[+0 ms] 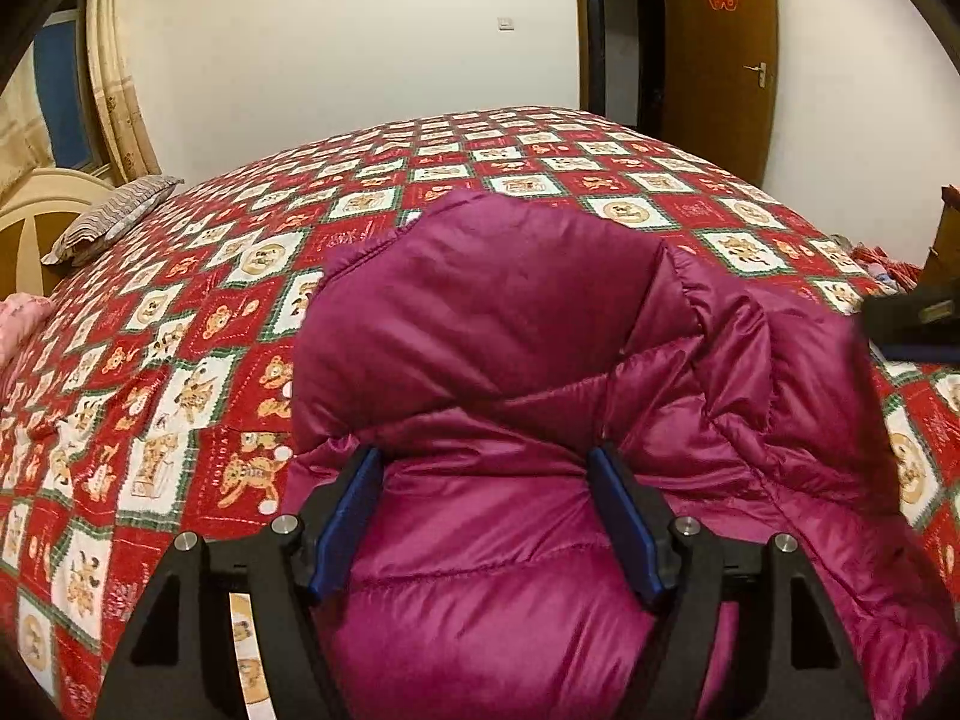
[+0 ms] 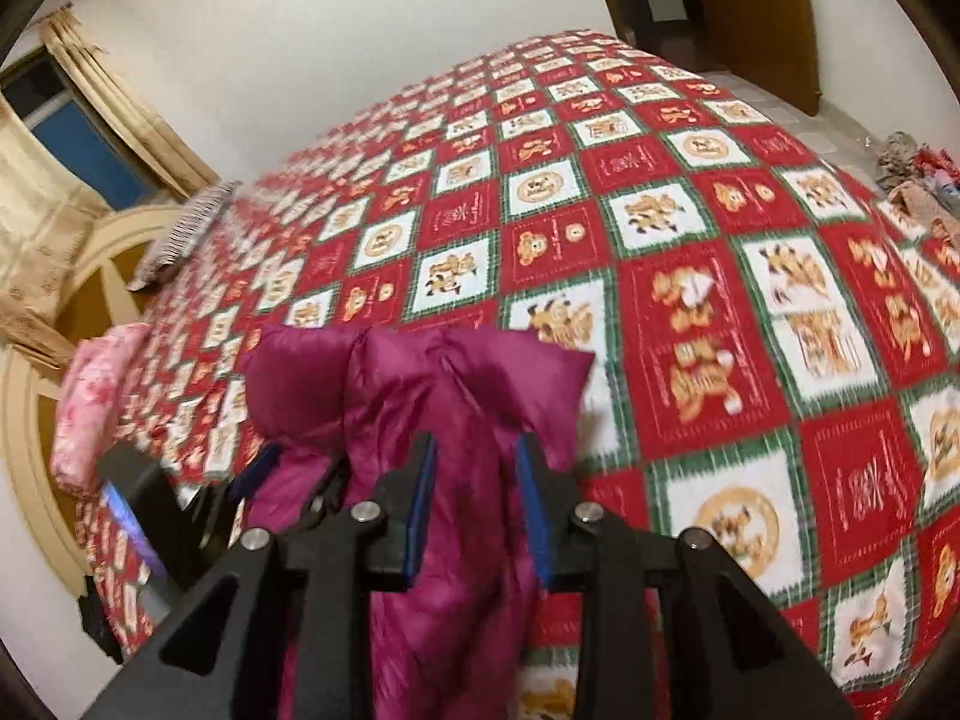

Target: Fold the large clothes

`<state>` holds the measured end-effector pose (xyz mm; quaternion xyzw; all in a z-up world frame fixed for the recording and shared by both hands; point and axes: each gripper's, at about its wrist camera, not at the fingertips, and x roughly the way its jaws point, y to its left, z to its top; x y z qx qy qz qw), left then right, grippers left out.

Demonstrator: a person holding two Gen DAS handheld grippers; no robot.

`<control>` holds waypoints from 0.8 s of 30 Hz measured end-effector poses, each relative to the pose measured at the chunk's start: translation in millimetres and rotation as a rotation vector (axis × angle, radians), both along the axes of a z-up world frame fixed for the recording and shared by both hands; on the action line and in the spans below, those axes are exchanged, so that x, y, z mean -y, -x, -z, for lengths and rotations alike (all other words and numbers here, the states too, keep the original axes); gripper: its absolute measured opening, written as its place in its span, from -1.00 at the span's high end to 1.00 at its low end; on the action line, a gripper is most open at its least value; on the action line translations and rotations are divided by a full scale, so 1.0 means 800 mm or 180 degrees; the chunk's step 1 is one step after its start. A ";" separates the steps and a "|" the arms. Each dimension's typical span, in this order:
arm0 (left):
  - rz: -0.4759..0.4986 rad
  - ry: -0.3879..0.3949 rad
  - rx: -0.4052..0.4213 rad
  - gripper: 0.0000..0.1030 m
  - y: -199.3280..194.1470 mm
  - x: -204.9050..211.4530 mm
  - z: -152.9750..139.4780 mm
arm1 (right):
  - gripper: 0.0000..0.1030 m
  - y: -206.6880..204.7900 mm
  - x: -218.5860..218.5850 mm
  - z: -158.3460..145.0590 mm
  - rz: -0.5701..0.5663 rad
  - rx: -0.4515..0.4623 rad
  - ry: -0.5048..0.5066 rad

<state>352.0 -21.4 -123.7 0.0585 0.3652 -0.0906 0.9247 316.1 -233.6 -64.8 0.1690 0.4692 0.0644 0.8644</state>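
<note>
A magenta puffer jacket [image 1: 510, 330] lies bunched on the red patchwork bed cover [image 1: 180, 330]. My left gripper [image 1: 483, 474] is over its near part with jaws wide apart, open, and padded fabric bulges up between the blue pads. In the right wrist view the jacket [image 2: 420, 384] runs as a narrow ridge under and between the pads of my right gripper [image 2: 474, 456]. Its jaws stand a small way apart; blur hides whether the pads touch the fabric. The right gripper shows as a dark blurred shape [image 1: 912, 324] at the jacket's right side.
A striped pillow [image 1: 114, 216] and a pink cloth [image 1: 21, 318] lie at the head end by the cream headboard [image 1: 36, 222]. Loose clothes [image 2: 918, 180] are piled past the bed's right side. A brown door [image 1: 720, 60] is behind the bed. The bed cover [image 2: 720, 240] stretches wide to the right.
</note>
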 end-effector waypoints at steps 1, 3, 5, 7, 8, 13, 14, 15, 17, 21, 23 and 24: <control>0.0001 0.0022 0.0007 -0.40 0.003 -0.005 -0.007 | 0.39 -0.007 -0.004 0.013 0.0028 -0.0124 0.0019; -0.0109 0.0100 0.0086 -0.40 0.010 -0.026 -0.026 | 0.39 -0.016 -0.002 0.048 0.0213 -0.0335 0.0160; -0.0214 0.0188 0.0174 -0.41 0.011 -0.048 -0.042 | 0.45 -0.022 -0.005 0.071 0.0316 -0.0424 0.0256; -0.0335 0.0224 0.0225 -0.42 -0.001 -0.069 -0.055 | 0.45 -0.025 -0.008 0.092 0.0357 -0.0419 0.0291; -0.0380 0.0195 0.0233 -0.42 -0.009 -0.073 -0.057 | 0.45 -0.024 -0.009 0.098 0.0376 -0.0362 0.0321; -0.0385 -0.0099 0.0160 -0.42 -0.071 -0.053 -0.039 | 0.41 -0.013 -0.013 0.104 0.0336 -0.0066 0.0530; -0.0376 -0.0148 0.0106 -0.42 -0.079 -0.047 -0.030 | 0.38 -0.010 -0.017 0.106 0.0296 0.0016 0.0638; -0.0361 -0.0199 0.0041 -0.42 -0.088 -0.040 -0.020 | 0.36 -0.006 -0.021 0.108 0.0262 0.0107 0.0744; -0.0327 -0.0304 -0.0056 -0.42 -0.099 -0.028 -0.003 | 0.36 -0.003 -0.028 0.111 0.0242 0.0245 0.0863; -0.0346 -0.0316 -0.0114 -0.42 -0.110 -0.023 0.017 | 0.35 0.002 -0.016 0.115 0.0295 0.0384 0.0683; -0.0354 -0.0331 -0.0120 -0.43 -0.113 -0.020 0.025 | 0.35 0.002 -0.015 0.117 0.0310 0.0413 0.0655; -0.0363 -0.0352 -0.0114 -0.43 -0.115 -0.018 0.028 | 0.35 0.002 -0.016 0.117 0.0315 0.0426 0.0660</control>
